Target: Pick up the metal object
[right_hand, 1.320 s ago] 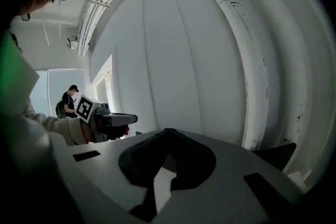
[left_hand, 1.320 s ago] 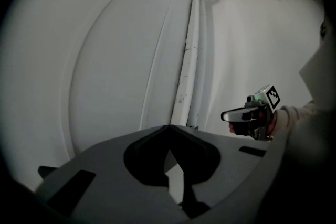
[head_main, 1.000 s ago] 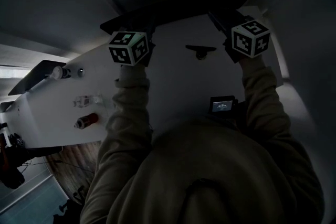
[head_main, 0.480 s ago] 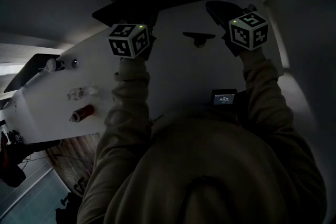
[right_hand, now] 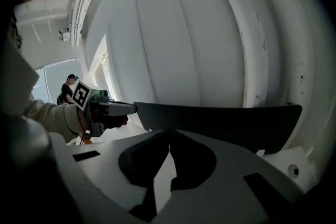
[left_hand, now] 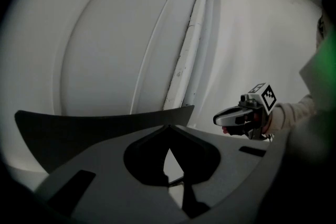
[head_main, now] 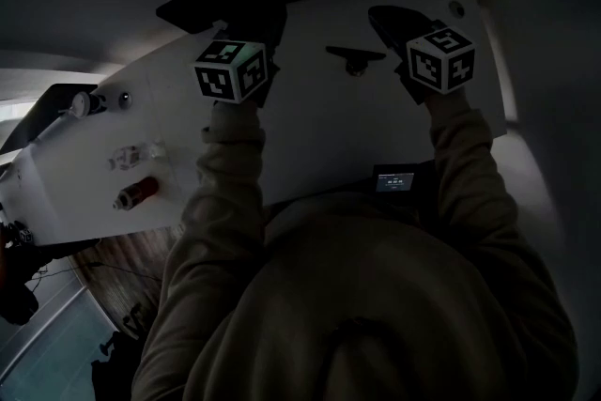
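The head view is dark. Both grippers hover over a white table [head_main: 310, 136], and neither is near the small items at its left end. Those items are a red cylinder with a metal end [head_main: 136, 192], a clear piece [head_main: 131, 155] and a round pale piece [head_main: 83, 103]. My left gripper [left_hand: 167, 128] is shut and empty, with its marker cube [head_main: 232, 70] at centre left. My right gripper [right_hand: 169, 131] is also shut and empty, with its cube [head_main: 441, 58] at the right. Each gripper view looks across at the other gripper [left_hand: 244, 115] [right_hand: 105, 109].
A small black flat piece [head_main: 355, 56] lies on the table between the grippers. A dark panel [head_main: 216, 9] runs along the table's far edge. A small lit screen [head_main: 394, 182] sits near the person's chest. White walls and pipes stand beyond. A distant person [right_hand: 66, 89] stands far left.
The head view has tilted, so the table and its small items sit lower and further left in the picture. Both grippers keep about the same spots and stay shut.
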Tool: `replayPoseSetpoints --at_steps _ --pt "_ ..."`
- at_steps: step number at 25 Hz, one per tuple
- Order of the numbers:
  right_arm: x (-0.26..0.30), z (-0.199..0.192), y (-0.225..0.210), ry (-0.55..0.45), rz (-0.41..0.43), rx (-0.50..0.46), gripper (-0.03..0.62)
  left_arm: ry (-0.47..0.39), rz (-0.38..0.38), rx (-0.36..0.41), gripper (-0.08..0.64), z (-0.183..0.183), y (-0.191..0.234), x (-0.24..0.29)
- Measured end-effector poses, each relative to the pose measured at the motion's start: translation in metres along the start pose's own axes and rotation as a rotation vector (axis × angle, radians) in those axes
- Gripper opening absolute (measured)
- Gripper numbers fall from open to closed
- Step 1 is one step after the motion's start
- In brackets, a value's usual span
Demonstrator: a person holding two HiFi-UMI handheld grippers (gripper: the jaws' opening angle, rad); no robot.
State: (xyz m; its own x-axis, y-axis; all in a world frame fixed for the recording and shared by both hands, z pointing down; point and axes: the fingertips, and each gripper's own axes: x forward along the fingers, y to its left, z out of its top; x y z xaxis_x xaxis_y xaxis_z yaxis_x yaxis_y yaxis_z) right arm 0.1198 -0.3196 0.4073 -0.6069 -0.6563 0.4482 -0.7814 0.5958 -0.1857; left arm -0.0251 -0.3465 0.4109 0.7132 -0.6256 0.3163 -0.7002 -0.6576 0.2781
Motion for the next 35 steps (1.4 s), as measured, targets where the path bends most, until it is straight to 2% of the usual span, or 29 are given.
replayPoseSetpoints --at_steps 13,18,27,35 --pt "0.012 -0.064 -0.010 0.086 -0.008 0.040 0.020 0.056 -0.005 -0.079 0.005 -0.056 -0.001 0.016" --pt "0.013 -0.093 -0.017 0.103 -0.006 0.102 0.020 0.077 -0.013 -0.103 0.005 -0.077 -0.007 0.022" --pt "0.024 -0.133 -0.018 0.184 0.004 0.067 0.020 0.152 -0.041 -0.118 0.005 -0.130 -0.021 0.032" --pt "0.031 -0.176 -0.020 0.239 0.004 0.101 0.023 0.202 -0.068 -0.179 0.005 -0.178 -0.034 0.037"
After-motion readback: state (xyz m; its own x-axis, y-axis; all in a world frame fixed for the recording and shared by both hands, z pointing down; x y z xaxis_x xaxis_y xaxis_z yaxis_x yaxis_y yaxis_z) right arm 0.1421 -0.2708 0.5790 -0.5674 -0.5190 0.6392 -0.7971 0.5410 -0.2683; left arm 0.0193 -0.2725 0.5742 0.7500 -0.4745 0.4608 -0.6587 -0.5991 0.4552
